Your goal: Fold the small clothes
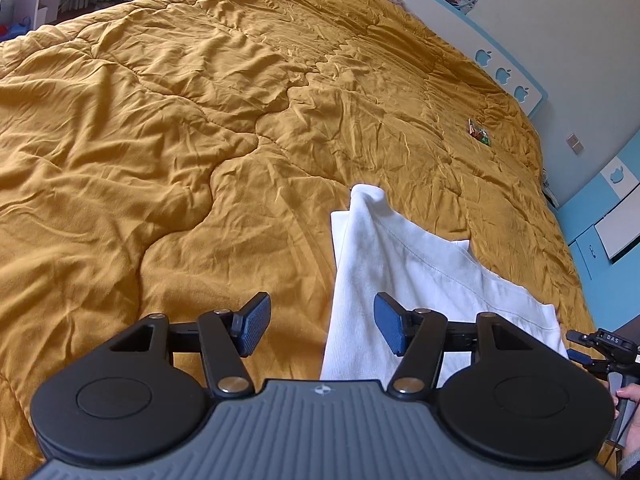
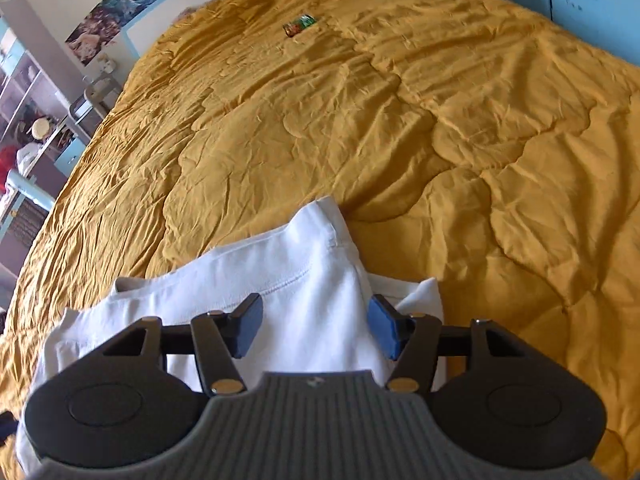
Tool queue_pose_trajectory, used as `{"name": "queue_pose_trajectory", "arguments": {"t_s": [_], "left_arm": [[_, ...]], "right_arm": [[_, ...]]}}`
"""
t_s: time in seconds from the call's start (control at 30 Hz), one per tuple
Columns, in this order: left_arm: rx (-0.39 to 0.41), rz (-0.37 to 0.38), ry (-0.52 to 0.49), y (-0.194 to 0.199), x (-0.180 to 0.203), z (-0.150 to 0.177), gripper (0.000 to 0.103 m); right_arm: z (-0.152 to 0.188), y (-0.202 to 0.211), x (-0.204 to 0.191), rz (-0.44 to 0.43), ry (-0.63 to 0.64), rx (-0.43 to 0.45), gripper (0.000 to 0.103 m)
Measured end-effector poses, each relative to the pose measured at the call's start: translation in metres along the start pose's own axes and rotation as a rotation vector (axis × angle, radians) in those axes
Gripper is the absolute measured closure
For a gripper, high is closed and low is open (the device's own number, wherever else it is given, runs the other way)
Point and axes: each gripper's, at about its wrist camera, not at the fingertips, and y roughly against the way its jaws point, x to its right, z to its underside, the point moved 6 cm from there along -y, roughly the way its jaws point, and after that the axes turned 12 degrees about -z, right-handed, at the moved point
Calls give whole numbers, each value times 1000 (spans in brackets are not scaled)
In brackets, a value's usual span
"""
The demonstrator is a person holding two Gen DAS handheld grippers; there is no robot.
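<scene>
A white garment (image 1: 404,264) lies partly folded on a mustard-yellow quilt (image 1: 180,140). One folded flap rises to a point at its far end. My left gripper (image 1: 322,326) hovers open over the garment's left edge, its blue pads (image 1: 254,326) wide apart and pressing on nothing. In the right wrist view the same white garment (image 2: 280,276) spreads under my right gripper (image 2: 316,330). That gripper stands open above the cloth, with nothing pinched between its pads (image 2: 382,330). The other handheld gripper and a hand (image 1: 630,394) show at the left view's right edge.
A small colourful wrapper (image 1: 479,131) lies on the quilt far toward the headboard (image 1: 508,76); it is also the wrapper (image 2: 299,25) in the right view. Shelves and furniture (image 2: 36,120) stand beside the bed. Wrinkled quilt (image 2: 500,140) stretches around the garment.
</scene>
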Motion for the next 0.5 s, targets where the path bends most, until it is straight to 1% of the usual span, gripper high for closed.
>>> {"name": "queue_pose_trajectory", "arguments": {"t_s": [0.07, 0.1, 0.17, 0.2, 0.23, 0.27, 0.33, 0.37, 0.4, 0.47, 0.5], "left_arm": [[-2, 12, 0, -4, 1, -3, 33], [2, 17, -5, -8, 2, -7, 33], [6, 14, -15, -22, 6, -18, 32], [-8, 0, -16, -30, 7, -23, 33], [-29, -16, -14, -38, 10, -28, 34], [-51, -7, -18, -48, 14, -34, 34], [-73, 54, -33, -65, 26, -46, 34], [-91, 70, -30, -75, 31, -52, 34], [-106, 75, -21, -84, 34, -56, 34], [-147, 78, 9, -109, 42, -66, 34], [-160, 79, 25, -119, 44, -69, 34]], "right_arm": [[-10, -12, -2, -17, -17, 25, 47], [-13, -18, -5, -5, -2, 31, 47], [-14, -29, -5, 52, 30, 23, 48], [-13, -36, -3, 74, 36, 15, 49], [-12, -40, -1, 76, 32, 10, 49], [-10, -43, 1, 74, 26, 13, 49], [-11, -44, 5, 66, 25, 41, 52], [-12, -44, 7, 67, 21, 49, 55], [-12, -45, 9, 71, 15, 54, 62], [-13, -46, 16, 76, 4, 65, 70], [-13, -46, 17, 69, 1, 71, 72]]}}
